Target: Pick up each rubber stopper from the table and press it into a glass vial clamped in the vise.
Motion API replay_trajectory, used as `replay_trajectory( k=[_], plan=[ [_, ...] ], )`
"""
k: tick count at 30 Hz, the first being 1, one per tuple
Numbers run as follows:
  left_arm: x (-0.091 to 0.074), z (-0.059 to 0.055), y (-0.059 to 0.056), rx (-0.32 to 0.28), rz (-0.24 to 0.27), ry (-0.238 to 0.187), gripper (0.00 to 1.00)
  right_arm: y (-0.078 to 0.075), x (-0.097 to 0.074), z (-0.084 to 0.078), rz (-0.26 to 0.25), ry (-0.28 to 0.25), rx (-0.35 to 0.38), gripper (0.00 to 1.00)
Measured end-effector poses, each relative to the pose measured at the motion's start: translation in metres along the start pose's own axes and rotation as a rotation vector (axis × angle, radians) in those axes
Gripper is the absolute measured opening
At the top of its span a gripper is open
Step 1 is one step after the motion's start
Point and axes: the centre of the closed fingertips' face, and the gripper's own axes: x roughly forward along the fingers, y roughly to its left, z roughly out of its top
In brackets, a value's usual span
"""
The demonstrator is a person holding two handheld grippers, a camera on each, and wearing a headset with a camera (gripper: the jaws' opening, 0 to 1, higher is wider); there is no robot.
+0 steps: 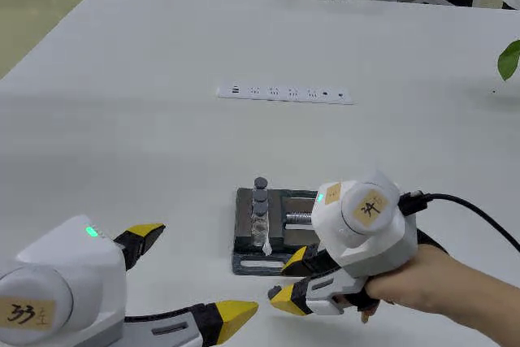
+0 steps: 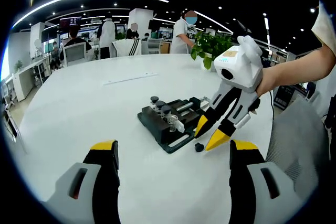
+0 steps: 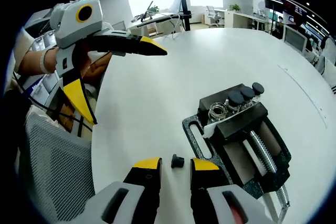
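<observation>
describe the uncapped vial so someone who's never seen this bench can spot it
On the white table sits a black vise clamping a row of four glass vials. Take the end vial nearest the loose stopper lying on the table. Its mouth is open and clear, while the other three wear dark rubber stoppers.

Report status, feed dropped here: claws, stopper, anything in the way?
Left claw open, empty. Right claw open around loose rubber stopper, not gripping. One vial unstoppered. Nothing blocking.
</observation>
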Motion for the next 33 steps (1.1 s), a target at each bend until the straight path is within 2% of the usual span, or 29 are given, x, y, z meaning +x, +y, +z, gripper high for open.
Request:
replay_trajectory(
  k=[8, 14, 22, 29, 33],
  plan=[
    [-0.001, -0.003, 0.0, -0.005, 0.004, 0.005, 0.86, 0.002, 0.006, -0.005, 0.011, 0.008, 0.053, 0.13],
    [-0.001, -0.005, -0.001, -0.008, 0.002, 0.008, 0.86, 0.002, 0.006, -0.005, 0.012, 0.013, 0.061, 0.09],
    [-0.001, -0.006, -0.001, -0.008, 0.0, 0.008, 0.86, 0.0, 0.005, -0.004, 0.007, -0.005, 0.105, 0.05],
    [-0.001, -0.005, -0.001, -0.005, -0.003, 0.001, 0.85, 0.0, 0.002, -0.005, 0.013, -0.036, 0.201, 0.04],
    [-0.001, -0.003, -0.004, 0.003, -0.018, 0.003, 0.83, 0.0, -0.009, 0.001, -0.005, -0.059, 0.186, 0.04]
  ],
)
